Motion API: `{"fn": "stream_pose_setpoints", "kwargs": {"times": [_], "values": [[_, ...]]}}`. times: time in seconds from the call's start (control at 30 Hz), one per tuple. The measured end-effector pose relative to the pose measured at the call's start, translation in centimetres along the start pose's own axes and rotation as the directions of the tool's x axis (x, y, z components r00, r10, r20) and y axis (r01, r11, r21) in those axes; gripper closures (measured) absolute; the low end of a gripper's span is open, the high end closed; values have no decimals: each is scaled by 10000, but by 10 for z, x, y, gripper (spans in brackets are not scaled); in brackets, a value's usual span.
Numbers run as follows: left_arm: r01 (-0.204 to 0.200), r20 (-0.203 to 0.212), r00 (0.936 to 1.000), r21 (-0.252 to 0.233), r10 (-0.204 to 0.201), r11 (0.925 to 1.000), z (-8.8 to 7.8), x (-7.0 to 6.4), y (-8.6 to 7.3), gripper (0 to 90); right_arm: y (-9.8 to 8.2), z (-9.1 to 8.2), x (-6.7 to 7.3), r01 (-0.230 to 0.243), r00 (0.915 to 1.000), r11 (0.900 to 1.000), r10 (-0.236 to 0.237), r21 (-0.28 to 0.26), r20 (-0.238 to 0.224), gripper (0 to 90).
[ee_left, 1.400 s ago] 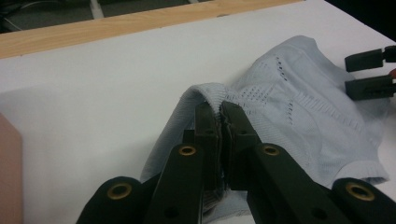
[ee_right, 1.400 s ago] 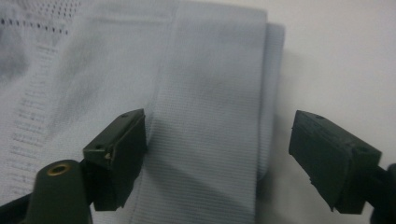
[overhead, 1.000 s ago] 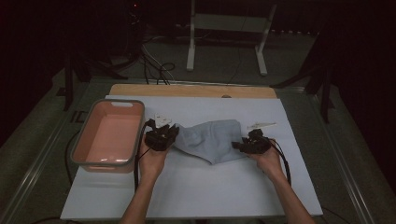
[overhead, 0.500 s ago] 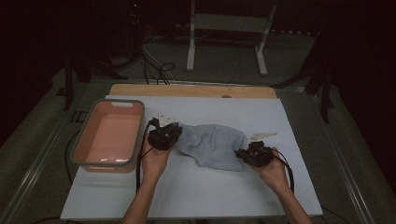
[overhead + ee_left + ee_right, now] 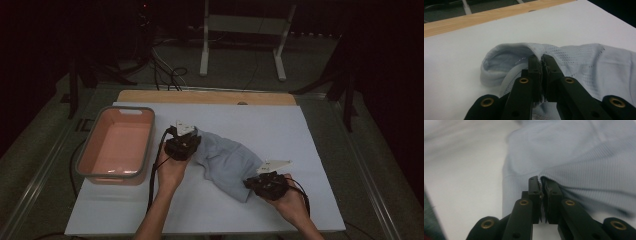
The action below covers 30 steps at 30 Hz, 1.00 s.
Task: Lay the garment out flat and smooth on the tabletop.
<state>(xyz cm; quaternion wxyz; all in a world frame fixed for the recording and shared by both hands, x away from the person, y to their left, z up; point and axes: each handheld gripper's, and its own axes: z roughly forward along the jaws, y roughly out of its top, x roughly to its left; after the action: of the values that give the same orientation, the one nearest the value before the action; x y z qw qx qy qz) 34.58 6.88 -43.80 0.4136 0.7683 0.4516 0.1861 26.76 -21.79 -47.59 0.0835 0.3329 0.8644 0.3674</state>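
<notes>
A pale blue garment (image 5: 226, 162) lies crumpled on the white table cover (image 5: 280, 130), stretched slantwise between the two grippers. The left gripper (image 5: 183, 146) pinches the cloth's upper left end, jaws closed tight on a perforated edge beside a rolled opening (image 5: 499, 62), perhaps a sleeve or collar. The right gripper (image 5: 266, 184) clamps the ribbed hem (image 5: 574, 173) at the lower right end, near the table's front edge. A pink tub (image 5: 116, 145) stands just left of the left gripper.

The garment (image 5: 225, 161) lies on the mat (image 5: 300, 135), right of the bin (image 5: 85, 155).
</notes>
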Motion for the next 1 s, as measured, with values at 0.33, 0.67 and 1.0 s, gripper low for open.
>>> {"fn": "stream_pose_setpoints", "kwargs": {"times": [0.33, 0.67, 1.0], "values": [[118, 147, 9998, -219, -115, 9997, -8, -3, -2, 459, 1, -4, 12, 515, 9986, 9986, -516, -104, -114, 711], [124, 80, 9999, -349, -121, 9993, -11, -7, -7, 288, 1, -17, 15, 874, 9946, 9930, -824, -799, 637, 357], [109, 150, 9998, -460, -102, 9989, -15, -10, -9, 265, -1, -2, 19, 777, 9953, 9963, -753, -376, 605, 476]]}}
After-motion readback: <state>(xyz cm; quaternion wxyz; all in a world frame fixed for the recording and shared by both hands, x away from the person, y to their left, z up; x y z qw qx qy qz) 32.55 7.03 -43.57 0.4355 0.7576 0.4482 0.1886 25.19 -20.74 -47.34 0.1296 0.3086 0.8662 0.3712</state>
